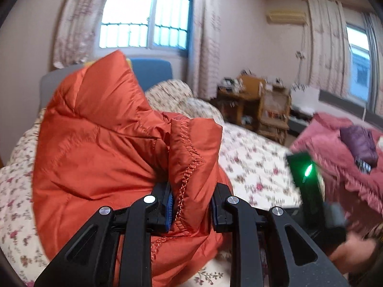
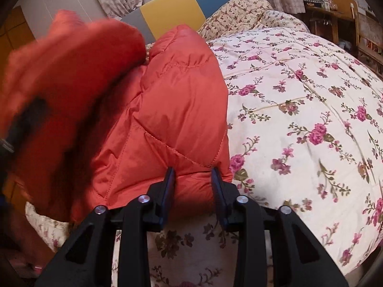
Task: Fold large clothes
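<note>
Two grippers on orange jacket; left gripper clamps stitched hem; right gripper loosely straddles quilted edge

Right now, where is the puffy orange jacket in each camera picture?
Left wrist view: the orange jacket fills the left and middle, a stitched edge pinched in the left gripper.
Right wrist view: it fills the left half, reaching between the right gripper fingers.
Shared landmark: the flowered quilt.
</note>
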A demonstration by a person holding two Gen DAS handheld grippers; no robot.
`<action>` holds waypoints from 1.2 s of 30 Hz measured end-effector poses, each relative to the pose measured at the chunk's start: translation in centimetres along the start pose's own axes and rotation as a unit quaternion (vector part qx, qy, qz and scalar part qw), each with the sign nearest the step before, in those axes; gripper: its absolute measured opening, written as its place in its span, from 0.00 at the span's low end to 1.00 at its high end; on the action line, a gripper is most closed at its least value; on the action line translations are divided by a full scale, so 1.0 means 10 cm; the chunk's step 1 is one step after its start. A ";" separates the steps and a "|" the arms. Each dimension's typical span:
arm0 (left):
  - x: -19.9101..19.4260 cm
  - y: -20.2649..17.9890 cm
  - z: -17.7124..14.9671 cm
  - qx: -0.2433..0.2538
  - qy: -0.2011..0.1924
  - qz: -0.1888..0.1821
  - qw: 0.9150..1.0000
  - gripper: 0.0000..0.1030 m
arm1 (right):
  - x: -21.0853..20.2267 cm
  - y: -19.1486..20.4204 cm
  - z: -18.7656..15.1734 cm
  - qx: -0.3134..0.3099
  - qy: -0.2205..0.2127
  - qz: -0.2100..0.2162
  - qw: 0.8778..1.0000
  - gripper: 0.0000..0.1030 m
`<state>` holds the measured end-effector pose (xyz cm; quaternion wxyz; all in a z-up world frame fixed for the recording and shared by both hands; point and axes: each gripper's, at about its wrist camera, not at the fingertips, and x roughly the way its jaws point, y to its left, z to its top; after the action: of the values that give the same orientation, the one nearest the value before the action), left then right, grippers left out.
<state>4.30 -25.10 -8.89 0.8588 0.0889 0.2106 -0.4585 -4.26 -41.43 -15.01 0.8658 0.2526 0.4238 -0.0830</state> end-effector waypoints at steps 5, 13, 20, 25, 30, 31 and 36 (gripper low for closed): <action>0.20 -0.15 -0.22 0.035 0.021 0.009 0.999 0.23 | -0.38 -0.14 0.05 0.027 -0.035 0.021 0.999 0.43; 0.30 -0.29 -0.39 0.066 0.016 -0.002 0.998 0.45 | -0.78 0.16 0.16 -0.019 -0.064 0.105 0.992 0.54; 0.29 -0.43 -0.47 0.100 0.020 -0.023 0.995 0.65 | -0.47 0.34 0.22 -0.019 -0.014 0.112 0.993 0.19; -0.03 -0.33 -0.50 0.116 0.024 -0.067 0.991 0.67 | -0.38 0.28 0.24 -0.023 0.008 0.083 0.996 0.07; -0.44 0.09 -0.49 0.048 0.019 -0.074 0.996 0.73 | -0.32 0.06 0.13 0.000 0.018 0.074 0.997 0.05; -0.53 0.26 -0.45 0.020 0.004 -0.057 0.998 0.73 | -0.30 0.05 0.11 -0.002 0.019 0.070 0.997 0.05; -0.71 1.19 -0.30 -0.105 -0.052 0.071 0.991 0.72 | -0.30 0.02 0.09 0.000 0.018 0.071 0.997 0.05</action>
<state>9.77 -12.04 -8.92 0.9033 -0.0110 0.2063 -0.3760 -5.45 -41.95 -12.16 0.8619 0.2835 0.4200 -0.0168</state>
